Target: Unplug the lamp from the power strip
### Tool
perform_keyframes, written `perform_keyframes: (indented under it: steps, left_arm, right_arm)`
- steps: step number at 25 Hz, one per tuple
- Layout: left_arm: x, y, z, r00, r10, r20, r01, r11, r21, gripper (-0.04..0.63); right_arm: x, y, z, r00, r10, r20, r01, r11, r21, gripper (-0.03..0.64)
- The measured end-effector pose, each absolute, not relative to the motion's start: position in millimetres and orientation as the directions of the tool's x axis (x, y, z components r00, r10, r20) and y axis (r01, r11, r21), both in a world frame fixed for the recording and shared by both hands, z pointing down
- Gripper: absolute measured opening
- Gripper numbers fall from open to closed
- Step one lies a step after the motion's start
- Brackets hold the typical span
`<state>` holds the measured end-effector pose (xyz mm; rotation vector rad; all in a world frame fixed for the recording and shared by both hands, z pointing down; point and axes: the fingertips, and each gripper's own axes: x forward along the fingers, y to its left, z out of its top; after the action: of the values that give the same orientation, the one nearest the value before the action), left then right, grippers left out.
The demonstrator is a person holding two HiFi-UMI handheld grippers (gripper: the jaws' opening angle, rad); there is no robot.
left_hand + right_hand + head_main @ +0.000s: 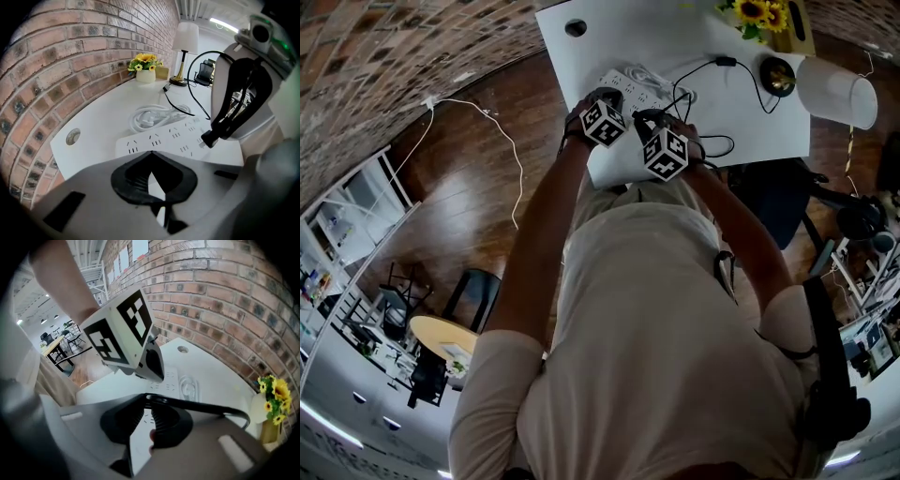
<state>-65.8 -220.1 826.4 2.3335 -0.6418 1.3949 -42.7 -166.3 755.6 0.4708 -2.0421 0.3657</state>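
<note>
The lamp (834,89) stands far right on the desk (581,56), its plug (206,139) clamped in the right gripper (146,405) at the right end of the power strip (159,140); pull straight up, not sideways, letting the closed, empty left gripper (150,159) pin the strip down.

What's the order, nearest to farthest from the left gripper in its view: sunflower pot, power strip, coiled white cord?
1. power strip, just beyond the jaws
2. coiled white cord, behind the strip
3. sunflower pot, far back by the brick wall

One lamp (186,36), one plug (208,139), one power strip (159,140)
</note>
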Motion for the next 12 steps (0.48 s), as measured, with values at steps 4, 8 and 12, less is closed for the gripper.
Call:
perform_keyframes:
  steps: [4, 8, 12]
  left_arm:
    - [-66.7, -221.4, 827.6, 0.404, -0.199, 0.893, -0.550, -0.833, 0.063, 0.005]
    - [-66.1, -221.5, 828.4, 0.392, -0.200, 0.898, -0.587, -0.806, 0.076, 0.003]
    - [-67.7, -219.0, 822.8, 0.439, -0.154, 0.885, -0.656, -0.728, 0.199, 0.003]
  right_arm:
    - [-28.0, -161.4, 754.9, -0.457, -0.185, 0.870, -0.507, 0.858, -0.083, 0.048]
    - [-14.3, -159.4, 754.7, -0.456, -0.196, 0.868, -0.537, 0.838, -0.094, 0.048]
    - [-6.7, -159.7, 747.8, -0.470, -0.212, 0.857, -0.560, 0.822, -0.104, 0.048]
